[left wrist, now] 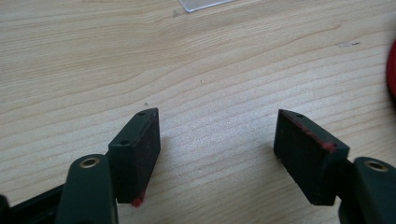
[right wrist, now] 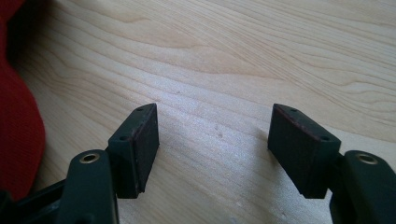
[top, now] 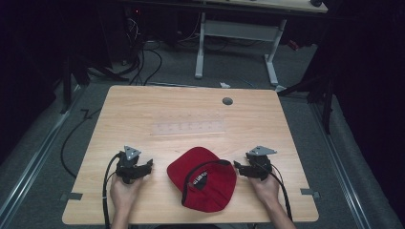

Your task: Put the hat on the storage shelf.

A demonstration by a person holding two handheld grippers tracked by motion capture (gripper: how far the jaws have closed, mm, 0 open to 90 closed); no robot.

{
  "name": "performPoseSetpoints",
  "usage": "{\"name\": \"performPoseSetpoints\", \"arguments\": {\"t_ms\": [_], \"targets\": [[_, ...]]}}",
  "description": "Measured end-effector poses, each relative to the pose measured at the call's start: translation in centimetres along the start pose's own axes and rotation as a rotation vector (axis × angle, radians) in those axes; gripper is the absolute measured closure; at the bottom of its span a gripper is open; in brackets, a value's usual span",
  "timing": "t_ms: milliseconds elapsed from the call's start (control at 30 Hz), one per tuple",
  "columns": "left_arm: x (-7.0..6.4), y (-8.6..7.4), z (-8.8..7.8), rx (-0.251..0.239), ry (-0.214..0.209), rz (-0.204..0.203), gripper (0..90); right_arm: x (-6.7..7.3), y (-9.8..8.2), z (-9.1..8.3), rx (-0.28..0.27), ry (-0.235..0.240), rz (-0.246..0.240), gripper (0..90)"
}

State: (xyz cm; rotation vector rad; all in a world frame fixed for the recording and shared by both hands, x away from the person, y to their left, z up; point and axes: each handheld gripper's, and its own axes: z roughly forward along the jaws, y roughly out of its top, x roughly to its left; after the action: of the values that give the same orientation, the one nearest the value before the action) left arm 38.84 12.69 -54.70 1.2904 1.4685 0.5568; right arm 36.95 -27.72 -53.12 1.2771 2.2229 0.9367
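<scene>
A red cap (top: 203,179) lies upside down near the front middle of the wooden table (top: 143,114), its dark inner band and a label facing up. My left gripper (top: 149,167) rests low on the table to the cap's left, jaws apart with bare wood between them (left wrist: 217,140). A sliver of the red cap (left wrist: 391,70) shows at the right edge of the left gripper view. My right gripper (top: 237,167) sits just right of the cap, open over bare wood (right wrist: 212,135). The cap's red cloth (right wrist: 18,116) fills the left side of the right gripper view.
A clear plastic strip (top: 188,128) lies flat across the table's middle, its corner (left wrist: 203,3) seen in the left gripper view. A grey cable port (top: 227,101) sits near the far edge. Beyond the table stand a white desk frame (top: 236,43) and floor cables (top: 143,62).
</scene>
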Motion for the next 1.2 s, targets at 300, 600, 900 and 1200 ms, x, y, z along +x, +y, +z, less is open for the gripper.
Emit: {"name": "performPoseSetpoints", "arguments": {"t_ms": [300, 600, 900, 1200], "targets": [[-0.01, -0.01, 0.00, 0.000, 0.001, -0.001, 30.7, 0.00, 0.00, 0.00, 0.000, 0.000, 0.000, 33.9], [-0.02, -0.01, 0.00, 0.001, 0.000, -0.002, 30.2, 0.08, -0.01, -0.02, 0.002, -0.001, 0.005, 33.4], [-0.03, 0.00, 0.00, 0.002, -0.001, -0.002, 29.7, 0.07, 0.00, -0.02, 0.002, 0.006, 0.009, 32.0], [-0.04, 0.01, -0.01, 0.003, -0.003, -0.007, 29.1, -0.38, 0.30, -0.48, -0.016, 0.019, 0.036, 36.8]]}}
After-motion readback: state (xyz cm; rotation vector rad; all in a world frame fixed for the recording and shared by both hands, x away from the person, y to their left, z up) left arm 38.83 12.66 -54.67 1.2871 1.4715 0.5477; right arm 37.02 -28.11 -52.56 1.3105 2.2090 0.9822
